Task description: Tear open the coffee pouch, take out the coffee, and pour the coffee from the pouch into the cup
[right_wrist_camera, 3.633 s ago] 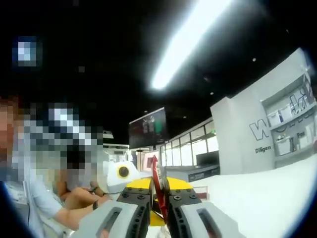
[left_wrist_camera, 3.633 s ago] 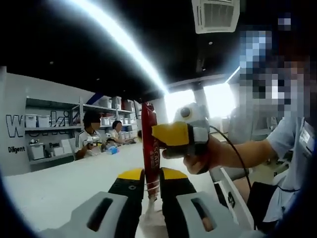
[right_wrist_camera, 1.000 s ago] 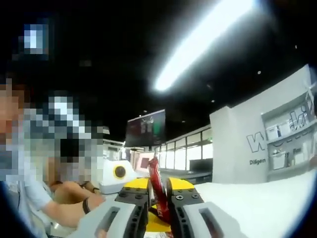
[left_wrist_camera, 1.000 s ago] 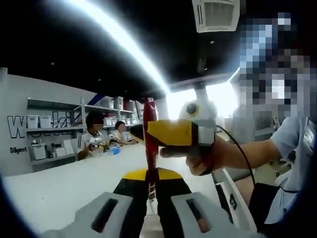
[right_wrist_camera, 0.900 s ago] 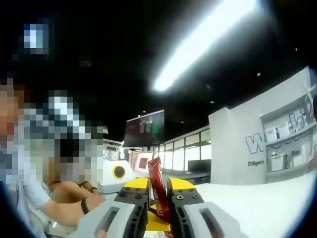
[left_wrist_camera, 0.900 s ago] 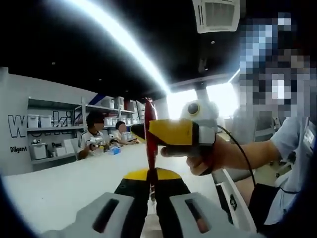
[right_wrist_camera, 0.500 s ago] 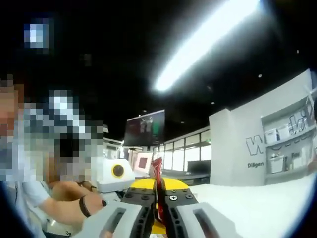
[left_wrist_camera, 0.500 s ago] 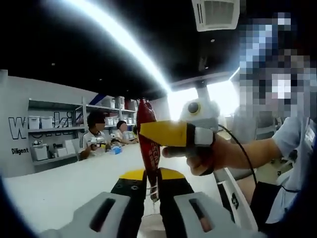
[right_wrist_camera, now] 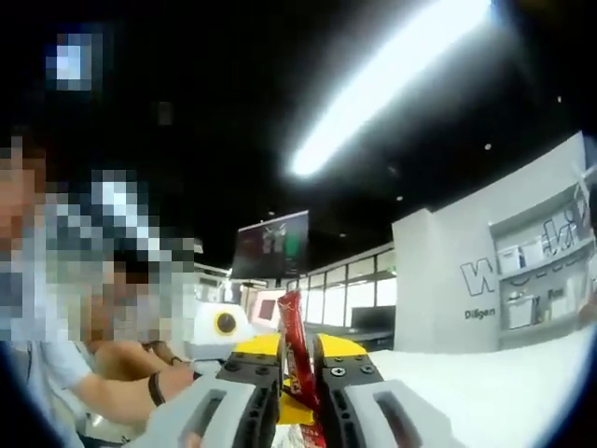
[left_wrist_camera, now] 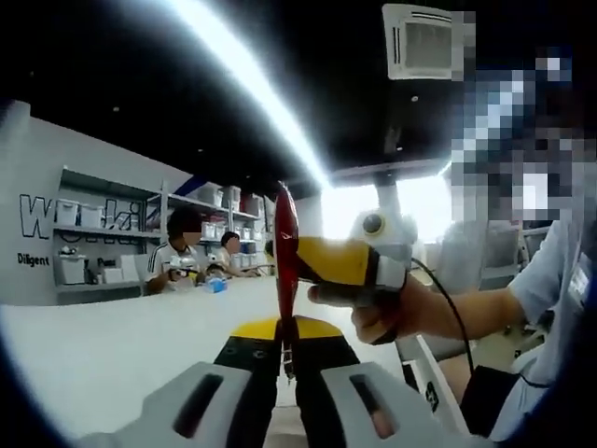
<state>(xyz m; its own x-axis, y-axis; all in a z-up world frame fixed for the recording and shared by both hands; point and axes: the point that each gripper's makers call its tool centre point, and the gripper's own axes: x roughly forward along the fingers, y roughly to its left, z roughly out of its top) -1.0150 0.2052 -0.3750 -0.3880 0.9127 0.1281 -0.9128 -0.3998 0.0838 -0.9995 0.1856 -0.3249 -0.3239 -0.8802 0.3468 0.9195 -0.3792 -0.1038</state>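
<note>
Above the white surface [left_wrist_camera: 103, 350], one red coffee pouch [left_wrist_camera: 285, 257] stands upright, held up in the air. There are two claws, and both hold this one pouch. In the left gripper view, the left claw [left_wrist_camera: 283, 338] has its two yellow-tipped jaws pressed together on the bottom part of the pouch. The right claw [left_wrist_camera: 280, 254] comes in from the right side and pinches the pouch higher up, near its top part. A person's hand [left_wrist_camera: 378, 313] holds that right claw, and one black cable hangs from it.

In the right gripper view, the right claw [right_wrist_camera: 297, 359] pinches the same red pouch [right_wrist_camera: 292, 347], which sticks up between its two jaws and leans a little. The pouch's top edge cannot be seen well enough to tell if it is torn.

Far back in the left gripper view, two people [left_wrist_camera: 179, 254] sit at the far end of the surface. Behind them is one set of wall shelves [left_wrist_camera: 93, 233] with white boxes on it. One long bright light strip [left_wrist_camera: 247, 84] runs across the dark ceiling, and one square air vent [left_wrist_camera: 424, 42] sits near it. In the right gripper view, one dark screen [right_wrist_camera: 270, 245] hangs in the distance.
</note>
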